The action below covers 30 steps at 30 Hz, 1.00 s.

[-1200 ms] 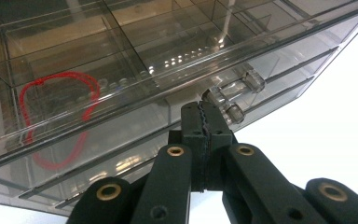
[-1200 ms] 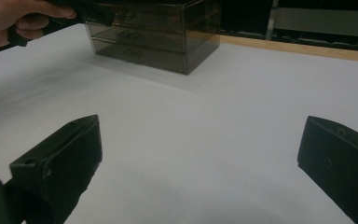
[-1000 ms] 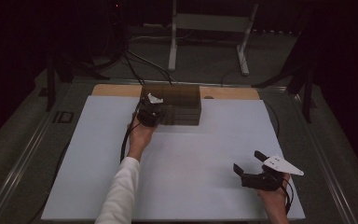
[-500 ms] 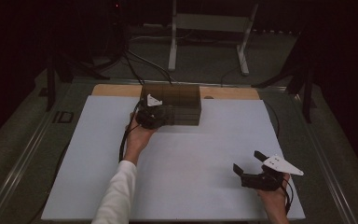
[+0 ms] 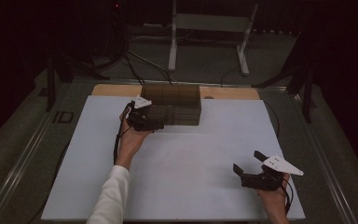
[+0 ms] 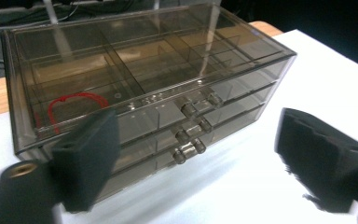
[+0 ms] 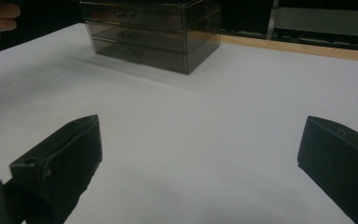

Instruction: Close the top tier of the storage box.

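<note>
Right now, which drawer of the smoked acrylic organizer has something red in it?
The top drawer of the organizer: a red loop shows through its left compartment. The middle drawer and bottom drawer show nothing red.

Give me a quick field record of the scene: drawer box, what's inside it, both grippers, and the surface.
drawer box: smoky clear drawer unit at the white board's far edge, three drawer rows with knobs, all pushed in
contents: a red loop in the top left drawer
left gripper: jaws just opened, apart in front of the knobs, nothing between them
right gripper: open, near the board's near right corner, holding nothing
</note>
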Available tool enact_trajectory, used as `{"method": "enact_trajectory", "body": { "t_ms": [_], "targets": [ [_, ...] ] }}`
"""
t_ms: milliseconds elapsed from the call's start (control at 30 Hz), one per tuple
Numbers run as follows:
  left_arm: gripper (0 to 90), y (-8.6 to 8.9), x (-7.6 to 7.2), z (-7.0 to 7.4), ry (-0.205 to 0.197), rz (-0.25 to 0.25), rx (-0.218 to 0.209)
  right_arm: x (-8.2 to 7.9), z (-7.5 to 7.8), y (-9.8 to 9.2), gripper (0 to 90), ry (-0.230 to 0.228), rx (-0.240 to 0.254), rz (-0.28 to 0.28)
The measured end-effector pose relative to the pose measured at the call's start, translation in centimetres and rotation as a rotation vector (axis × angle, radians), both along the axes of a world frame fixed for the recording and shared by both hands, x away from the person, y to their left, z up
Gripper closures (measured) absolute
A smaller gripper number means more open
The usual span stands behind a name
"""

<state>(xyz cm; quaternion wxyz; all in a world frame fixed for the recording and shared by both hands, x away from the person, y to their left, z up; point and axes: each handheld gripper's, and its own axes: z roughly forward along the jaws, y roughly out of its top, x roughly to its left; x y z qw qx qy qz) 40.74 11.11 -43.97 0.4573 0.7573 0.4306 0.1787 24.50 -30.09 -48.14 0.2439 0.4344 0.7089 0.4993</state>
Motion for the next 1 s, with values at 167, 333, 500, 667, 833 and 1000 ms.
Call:
{"method": "enact_trajectory", "body": {
  "t_ms": [167, 333, 500, 667, 833, 1000],
  "targets": [
    [1.1, 0.9, -0.7, 0.4, -0.018, 0.009, 0.013, 0.0, 0.0, 0.0, 0.0, -0.002, 0.0, -0.001],
    [1.0, 1.7, -1.5, 0.7, -0.026, 0.001, 0.034, 0.0, 0.0, 0.1, 0.0, -0.002, 0.0, -0.001],
    [1.0, 2.6, -2.3, 0.9, -0.032, 0.005, 0.049, 0.0, 0.0, 0.0, 0.0, -0.004, -0.001, -0.001],
    [1.0, 3.4, -3.1, 1.1, -0.04, 0.0, 0.058, 0.0, 0.0, 0.1, 0.0, -0.002, -0.001, 0.0],
    [1.0, 4.1, -3.9, 1.2, -0.044, -0.011, 0.077, -0.1, 0.0, 0.1, 0.0, -0.002, -0.001, 0.0],
    [1.0, 4.7, -4.5, 1.0, -0.035, -0.025, 0.093, -0.1, 0.0, 0.2, 0.0, -0.001, -0.001, 0.001]
  ]
}}
